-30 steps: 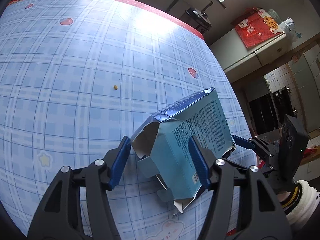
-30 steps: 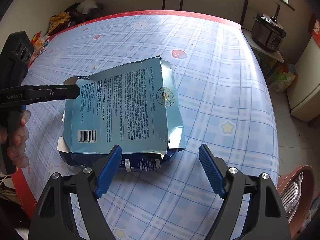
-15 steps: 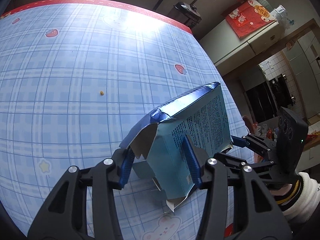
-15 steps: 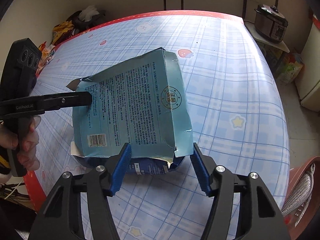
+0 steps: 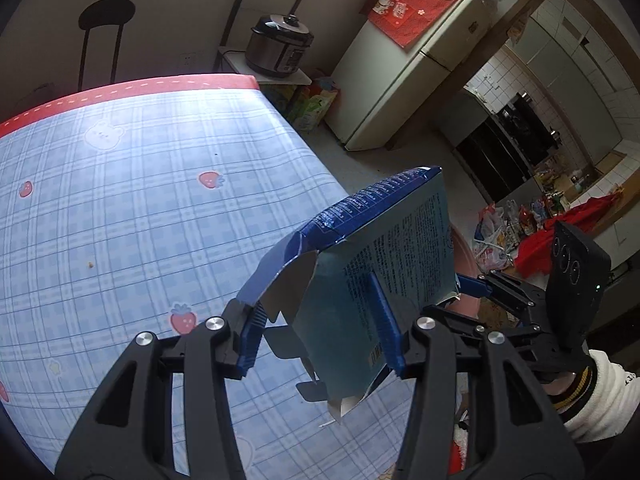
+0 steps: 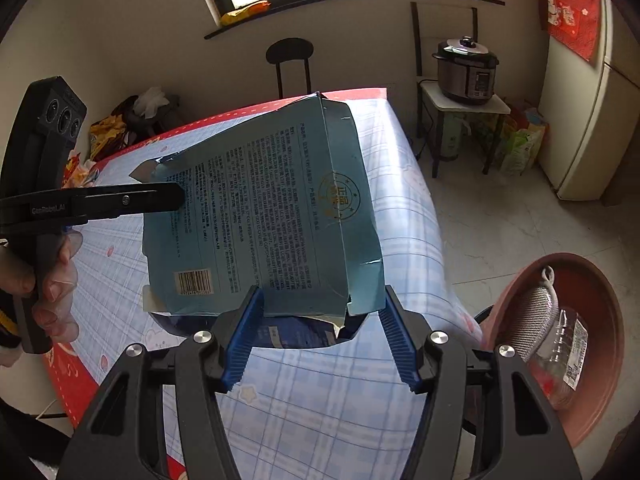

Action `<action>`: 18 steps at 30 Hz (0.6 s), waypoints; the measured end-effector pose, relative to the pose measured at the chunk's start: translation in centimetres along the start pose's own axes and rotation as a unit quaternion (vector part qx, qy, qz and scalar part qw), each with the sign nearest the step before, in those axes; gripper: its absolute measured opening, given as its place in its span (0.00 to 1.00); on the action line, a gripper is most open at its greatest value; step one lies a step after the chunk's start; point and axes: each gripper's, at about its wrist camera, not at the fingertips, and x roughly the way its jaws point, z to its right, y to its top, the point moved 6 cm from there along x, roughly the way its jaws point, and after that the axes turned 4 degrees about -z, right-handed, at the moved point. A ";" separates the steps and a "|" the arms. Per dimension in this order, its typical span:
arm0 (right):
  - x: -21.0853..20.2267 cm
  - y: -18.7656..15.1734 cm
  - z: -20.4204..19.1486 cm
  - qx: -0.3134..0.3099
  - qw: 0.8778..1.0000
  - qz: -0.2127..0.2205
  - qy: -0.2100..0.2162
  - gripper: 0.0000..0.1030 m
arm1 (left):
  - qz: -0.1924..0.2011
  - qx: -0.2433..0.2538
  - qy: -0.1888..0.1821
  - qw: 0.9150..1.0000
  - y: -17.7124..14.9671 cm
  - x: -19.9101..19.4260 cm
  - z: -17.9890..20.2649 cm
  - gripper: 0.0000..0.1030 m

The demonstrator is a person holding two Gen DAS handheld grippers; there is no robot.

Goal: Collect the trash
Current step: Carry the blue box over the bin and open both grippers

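Carrying the torn blue carton [image 6: 264, 216] clear of the tablecloth [image 5: 132, 216], both tools share the load. The left gripper [image 5: 320, 332] is clamped across one opened end, and the right gripper [image 6: 320, 336], whose jaws have just been closing, pinches the end near it, so the box hangs tilted above the table's right edge. The reddish-brown bin [image 6: 600, 344] sits on the floor just right of the table, already holding a plastic bottle [image 6: 568, 356]. By my judgement, the next move is swinging both hands over it together, then releasing.

box [image 6: 264, 216] | blue, torn open, flattened | tilted, lifted above table [image 5: 120, 208]
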 end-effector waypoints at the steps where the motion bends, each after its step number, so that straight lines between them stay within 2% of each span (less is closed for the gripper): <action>1: -0.9 -0.4 1.2 0.009 1.000 0.006 -0.006 0.57 | -0.002 0.012 -0.004 1.000 0.2 0.4 1.6 0.49; 9: -7.7 -4.7 11.2 0.080 0.994 0.042 -0.059 0.57 | -0.027 0.087 -0.044 0.995 0.1 5.7 13.7 0.50; 15: -10.9 -7.7 18.0 0.127 0.986 0.055 -0.089 0.57 | -0.049 0.122 -0.063 0.989 -0.2 10.3 20.8 0.51; 18: -11.8 -8.0 20.5 0.142 0.983 0.065 -0.100 0.57 | -0.045 0.138 -0.070 0.987 0.5 11.8 23.5 0.54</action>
